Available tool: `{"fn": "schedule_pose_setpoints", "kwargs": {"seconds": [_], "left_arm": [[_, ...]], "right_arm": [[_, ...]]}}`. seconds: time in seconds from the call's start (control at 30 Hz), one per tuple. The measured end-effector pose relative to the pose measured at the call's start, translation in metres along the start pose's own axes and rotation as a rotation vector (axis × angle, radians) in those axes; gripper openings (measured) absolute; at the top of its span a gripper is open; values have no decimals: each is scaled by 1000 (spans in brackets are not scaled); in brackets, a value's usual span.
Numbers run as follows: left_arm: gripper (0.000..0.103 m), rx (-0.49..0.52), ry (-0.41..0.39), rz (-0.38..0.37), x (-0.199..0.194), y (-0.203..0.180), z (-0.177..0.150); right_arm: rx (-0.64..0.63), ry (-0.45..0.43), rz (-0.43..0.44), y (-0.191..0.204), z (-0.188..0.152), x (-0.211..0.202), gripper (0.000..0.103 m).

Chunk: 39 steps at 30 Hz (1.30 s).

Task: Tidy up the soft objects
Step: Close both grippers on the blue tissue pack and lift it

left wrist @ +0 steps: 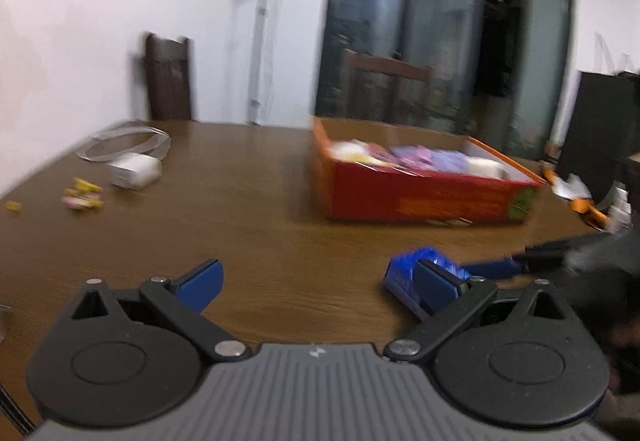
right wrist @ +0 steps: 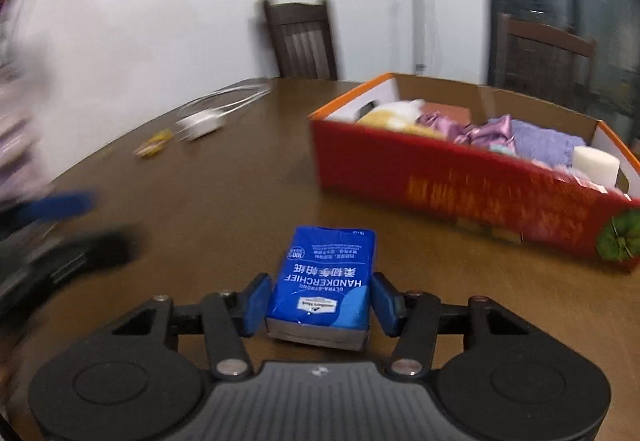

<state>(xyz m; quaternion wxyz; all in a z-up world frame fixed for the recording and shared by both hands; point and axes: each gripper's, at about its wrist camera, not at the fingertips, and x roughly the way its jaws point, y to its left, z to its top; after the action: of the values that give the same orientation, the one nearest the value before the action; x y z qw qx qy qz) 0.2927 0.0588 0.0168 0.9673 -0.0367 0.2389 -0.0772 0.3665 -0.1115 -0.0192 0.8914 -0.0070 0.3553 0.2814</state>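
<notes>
Blue pack (right wrist: pixel 322 283) between right tool (right wrist: pixel 320 301) fingers reads "HANDKERCHIEF".

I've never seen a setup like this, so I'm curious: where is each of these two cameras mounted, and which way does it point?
Left wrist view: sits on the left tool, looking over the table toward the red box; its open fingers show, and the right tool's tip.
Right wrist view: sits on the right tool, looking down its fingers, which flank the blue tissue pack.
Shared: table, box, tissue pack, white charger.
</notes>
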Motion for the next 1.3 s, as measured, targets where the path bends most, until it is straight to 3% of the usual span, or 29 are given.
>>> {"fn": "schedule_pose_setpoints", "kwargs": {"seconds": [0.07,0.13,0.17,0.2,0.27,0.33,0.37,0.47,0.6,0.7,0.73,0.87,1.07,1.23,1.3], "left_arm": [[103,17,28,-69,7,-20,-4],[103,31,56,-127,14,-39,-7],[103,38,72,-160,17,-51,-9],[102,44,81,-192,18,-63,-11],[94,42,82,-234,17,-80,-12],[80,28,80,-277,15,-93,-13],[78,17,94,-291,17,-95,-11],[70,-26,134,-265,19,-101,-10],[63,-61,160,-236,17,-97,-13],[55,-95,200,-227,20,-95,-17],[54,-108,213,-228,20,-93,-18],[51,-157,230,-239,20,-87,-19],[25,-217,290,-301,33,-79,-25],[22,-252,264,-324,38,-77,-18],[22,-258,228,-350,40,-77,-5]], "right_arm": [[-22,22,71,-10,-25,-33,54],[-48,27,83,-19,-44,-58,55],[-69,25,53,-24,-52,-70,57],[-82,10,-17,-28,-61,-82,66],[-76,-29,-146,-38,-72,-102,68],[-20,-71,-178,-51,-81,-123,68],[29,-90,-175,-58,-85,-132,68],[215,-156,-94,-76,-90,-152,68],[278,-193,-34,-81,-90,-147,60],[308,-171,-25,-85,-86,-126,55],[317,-164,-18,-85,-84,-119,49],[347,-140,-8,-86,-80,-96,42],[395,-121,44,-84,-85,-85,28],[409,-110,40,-81,-82,-89,25],[408,-143,34,-83,-72,-97,25]]}}
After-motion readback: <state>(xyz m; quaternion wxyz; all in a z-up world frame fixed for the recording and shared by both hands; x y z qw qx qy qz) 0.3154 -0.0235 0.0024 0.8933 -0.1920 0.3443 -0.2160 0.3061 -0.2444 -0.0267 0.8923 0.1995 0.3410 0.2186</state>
